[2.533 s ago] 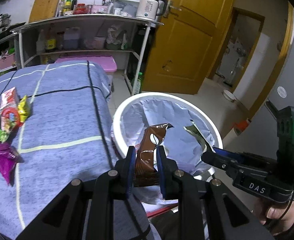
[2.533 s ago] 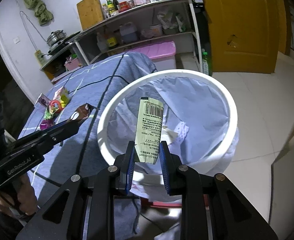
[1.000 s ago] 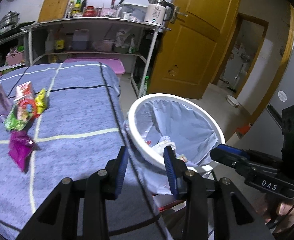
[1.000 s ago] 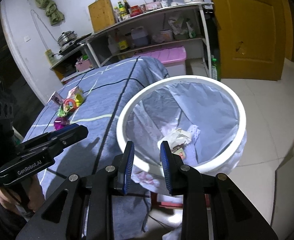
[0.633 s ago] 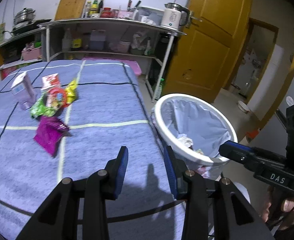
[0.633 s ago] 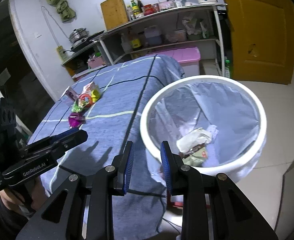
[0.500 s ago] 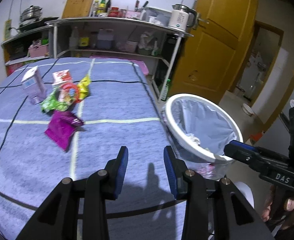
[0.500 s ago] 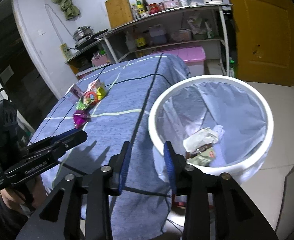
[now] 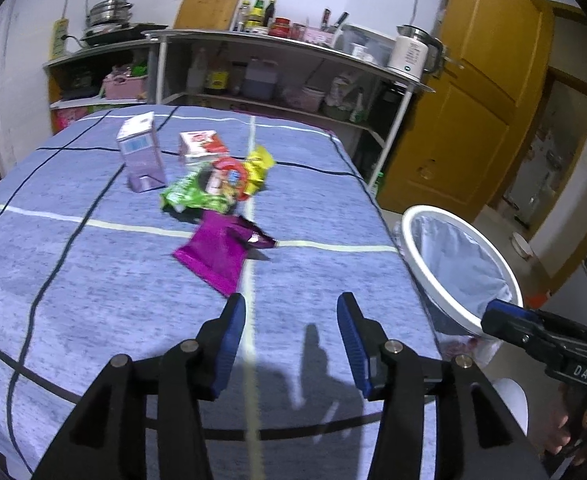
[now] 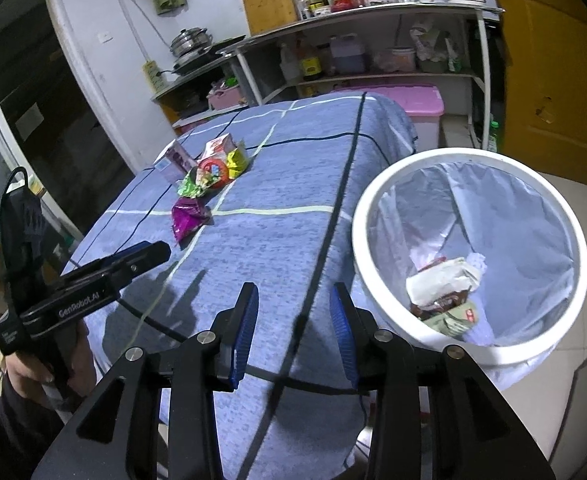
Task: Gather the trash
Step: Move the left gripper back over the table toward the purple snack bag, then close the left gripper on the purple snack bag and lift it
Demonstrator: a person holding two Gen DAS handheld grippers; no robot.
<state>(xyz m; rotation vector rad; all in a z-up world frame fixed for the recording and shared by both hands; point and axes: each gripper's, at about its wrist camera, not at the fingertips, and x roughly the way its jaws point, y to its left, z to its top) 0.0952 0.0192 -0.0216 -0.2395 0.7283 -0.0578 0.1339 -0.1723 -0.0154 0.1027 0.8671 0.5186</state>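
I hold a claw in each hand over a tabletop (image 9: 93, 280) covered in a blue cloth with a grid of dark and pale lines.

The nearest piece of trash is a purple snack wrapper (image 9: 217, 252). It lies flat on the cloth straight ahead of my left claw (image 9: 291, 344), just beyond the fingertips and a little to their left. Its long axis runs on a slant, from its near corner by my left finger away toward the upper right. My left claw is the nearer of the two to it; my right claw (image 10: 293, 336) sits further to the right, beside the bin.

Past the purple wrapper is a small heap: a green wrapper (image 9: 189, 198), a red and white packet (image 9: 227, 174), a yellow wrapper (image 9: 258, 166), a lilac carton (image 9: 141, 154) standing upright, and a small red and white box (image 9: 199, 146).

My left claw's jaws stand well apart and have just been opening wider; nothing is between them and they touch nothing. My right claw's jaws are also apart, a little narrower, and empty.

A white bin (image 10: 397, 184) with a pale liner stands off the right edge of the tabletop, with crumpled wrappers (image 10: 445, 292) already at the bottom.
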